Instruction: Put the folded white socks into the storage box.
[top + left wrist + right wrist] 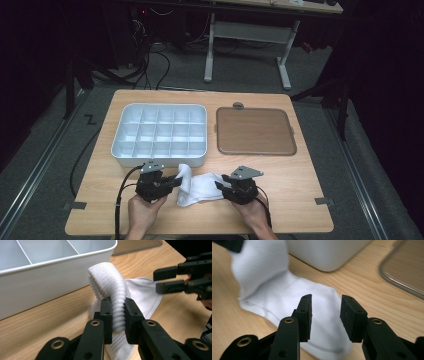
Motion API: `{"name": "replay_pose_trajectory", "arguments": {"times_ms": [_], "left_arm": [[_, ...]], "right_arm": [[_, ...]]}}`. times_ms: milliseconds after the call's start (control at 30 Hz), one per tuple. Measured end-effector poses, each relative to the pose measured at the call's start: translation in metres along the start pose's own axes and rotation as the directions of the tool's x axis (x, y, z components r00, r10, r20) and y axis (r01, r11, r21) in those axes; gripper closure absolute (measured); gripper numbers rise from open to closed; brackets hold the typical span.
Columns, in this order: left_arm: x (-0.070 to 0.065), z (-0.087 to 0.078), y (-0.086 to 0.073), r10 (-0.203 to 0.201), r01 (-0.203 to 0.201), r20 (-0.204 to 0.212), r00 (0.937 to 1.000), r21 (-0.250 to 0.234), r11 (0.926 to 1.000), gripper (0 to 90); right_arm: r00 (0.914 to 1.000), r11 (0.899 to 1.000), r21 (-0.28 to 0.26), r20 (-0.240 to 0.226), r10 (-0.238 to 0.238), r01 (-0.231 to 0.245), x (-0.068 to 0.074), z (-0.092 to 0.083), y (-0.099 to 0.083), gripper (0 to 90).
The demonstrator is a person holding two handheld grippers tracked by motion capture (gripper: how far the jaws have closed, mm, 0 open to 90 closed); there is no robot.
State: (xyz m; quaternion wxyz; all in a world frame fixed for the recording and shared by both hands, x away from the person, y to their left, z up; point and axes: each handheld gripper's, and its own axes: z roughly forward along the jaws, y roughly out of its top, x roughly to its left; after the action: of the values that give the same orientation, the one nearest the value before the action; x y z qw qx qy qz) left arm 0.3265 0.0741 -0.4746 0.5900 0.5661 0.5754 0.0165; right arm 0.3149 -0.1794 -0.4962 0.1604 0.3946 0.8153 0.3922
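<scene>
folding the white sock (pixel 200 187) on the surface (pixel 300 175) – left hand-held gripper (pixel 116 315) clamped on its ribbed cuff, lifted beside the white tray (pixel 159 134). right hand-held gripper (pixel 325 316) apart, nothing pinched, toe end just under it. next – grab the toe, bring it over.

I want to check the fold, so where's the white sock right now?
In the high view the white sock lies at the table's near edge, just in front of the white divided tray, between the left gripper, clamping its ribbed cuff, and the open right gripper.
</scene>
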Motion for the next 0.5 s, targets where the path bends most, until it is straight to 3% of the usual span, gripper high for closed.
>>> {"name": "replay_pose_trajectory", "arguments": {"times_ms": [33, 200, 333, 500], "left_arm": [[0.0, 0.0, 0.0, -0.001, 0.001, 0.0, 1.0, 0.0, 1.0, 79.5], [-0.001, 0.001, -0.001, -0.005, 0.005, 0.003, 1.0, 0.002, 1.0, 79.4], [-0.002, 0.002, -0.001, 0.007, -0.007, 0.005, 1.0, 0.008, 0.9999, 79.4], [-0.005, 0.005, -0.004, 0.015, -0.015, 0.003, 0.9999, 0.021, 0.9997, 79.4]], "right_arm": [[0.9994, 1.0, 0.003, 0.02, 0.027, -0.027, -0.008, -0.003, -0.003, 62.5], [0.9975, 0.998, 0.024, 0.045, 0.054, -0.055, -0.02, -0.002, -0.01, 62.6], [0.9971, 0.997, 0.042, 0.037, 0.066, -0.068, -0.023, 0.001, -0.015, 65.0], [0.9971, 0.995, 0.068, 0.012, 0.075, -0.076, -0.024, 0.007, -0.02, 76.0]]}}
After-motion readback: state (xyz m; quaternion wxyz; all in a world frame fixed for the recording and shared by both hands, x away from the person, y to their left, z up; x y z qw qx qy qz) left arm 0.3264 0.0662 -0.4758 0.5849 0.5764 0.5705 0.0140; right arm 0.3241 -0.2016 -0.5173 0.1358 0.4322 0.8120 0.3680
